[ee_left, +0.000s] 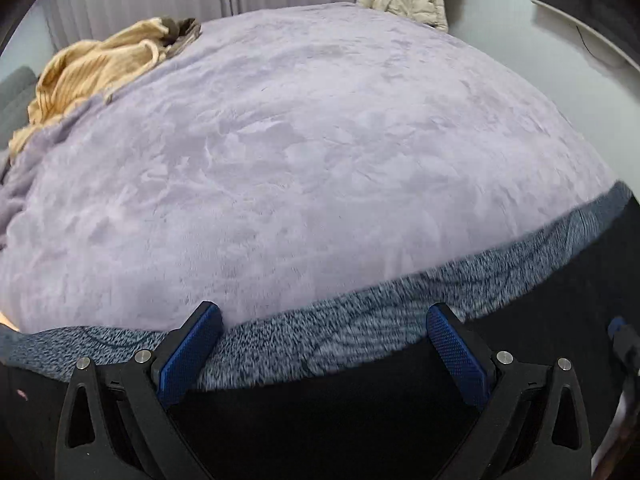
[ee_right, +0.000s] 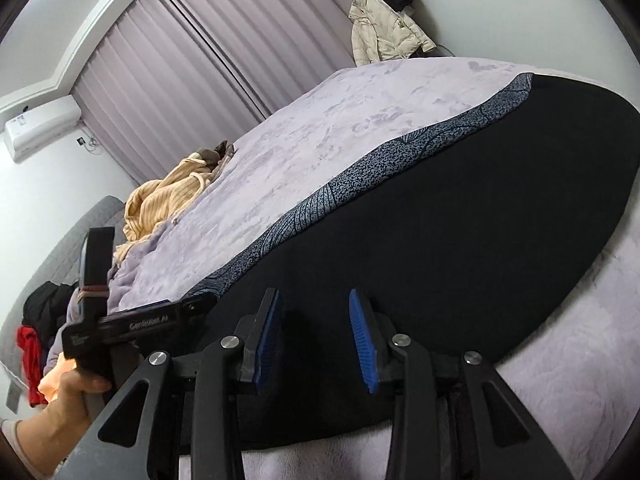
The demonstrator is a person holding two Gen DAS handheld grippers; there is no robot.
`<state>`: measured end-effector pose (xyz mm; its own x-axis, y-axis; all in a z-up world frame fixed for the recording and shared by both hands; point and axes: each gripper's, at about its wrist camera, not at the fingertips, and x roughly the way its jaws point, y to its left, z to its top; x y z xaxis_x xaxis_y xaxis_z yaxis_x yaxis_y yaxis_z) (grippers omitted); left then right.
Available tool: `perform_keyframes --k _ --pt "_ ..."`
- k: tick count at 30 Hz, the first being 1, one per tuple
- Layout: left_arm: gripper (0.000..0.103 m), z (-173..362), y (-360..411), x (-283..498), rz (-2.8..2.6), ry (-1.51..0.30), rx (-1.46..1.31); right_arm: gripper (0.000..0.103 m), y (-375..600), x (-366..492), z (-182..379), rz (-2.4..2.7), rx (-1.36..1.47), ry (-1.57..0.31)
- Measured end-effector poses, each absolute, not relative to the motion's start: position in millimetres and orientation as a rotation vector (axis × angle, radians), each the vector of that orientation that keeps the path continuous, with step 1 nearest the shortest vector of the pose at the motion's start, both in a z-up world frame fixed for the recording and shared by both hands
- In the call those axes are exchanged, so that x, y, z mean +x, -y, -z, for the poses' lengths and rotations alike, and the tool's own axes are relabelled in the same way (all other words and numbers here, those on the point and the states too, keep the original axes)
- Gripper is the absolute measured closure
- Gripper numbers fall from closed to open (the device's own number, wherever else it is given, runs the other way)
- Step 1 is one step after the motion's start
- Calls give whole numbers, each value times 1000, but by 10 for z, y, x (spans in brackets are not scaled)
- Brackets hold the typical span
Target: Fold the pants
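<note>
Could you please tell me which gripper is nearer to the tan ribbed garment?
Left. The left gripper hovers at the pants' patterned strip, on the side toward the tan garment; the right gripper sits farther away, over black fabric.

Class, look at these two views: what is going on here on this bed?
A person holds a claw in each hand over black pants spread flat on a lilac blanket. The pants have a speckled blue-grey band along one edge. Both the left claw and the right claw are open and grip nothing. A yellow garment lies bunched at the far side.
</note>
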<state>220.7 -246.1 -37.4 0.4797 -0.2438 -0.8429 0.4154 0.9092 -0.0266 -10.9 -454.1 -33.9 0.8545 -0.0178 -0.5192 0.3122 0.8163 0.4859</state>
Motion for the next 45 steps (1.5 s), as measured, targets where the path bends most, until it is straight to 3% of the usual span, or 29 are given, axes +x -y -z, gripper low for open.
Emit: perform_keyframes --k 4,11,16,21,27,32,35,40,45 --pt "0 198 2164 2447 268 -1001 161 64 4541 -94 357 188 592 -524" --pt "0 -159 935 2023 281 -895 163 64 4619 -79 400 166 628 -511" --pt "0 208 -48 2132 39 -932 178 64 4631 -65 396 177 627 -515" --pt "0 365 -842 2242 -82 -975 -97 64 4624 -52 384 185 618 -526" --pt "0 150 -824 2314 -54 -945 -92 64 4631 -43 383 189 619 -529" --pt "0 364 -625 2603 -214 -991 78 64 4628 -40 381 191 619 -529" --pt "0 376 -775 2658 -257 -1019 -51 64 4627 -34 387 196 615 -532" --pt "0 41 -571 2299 -109 -990 -36 64 4631 -35 410 192 625 -530" --pt "0 -455 178 1840 160 -912 36 64 4664 -68 395 175 670 -524"
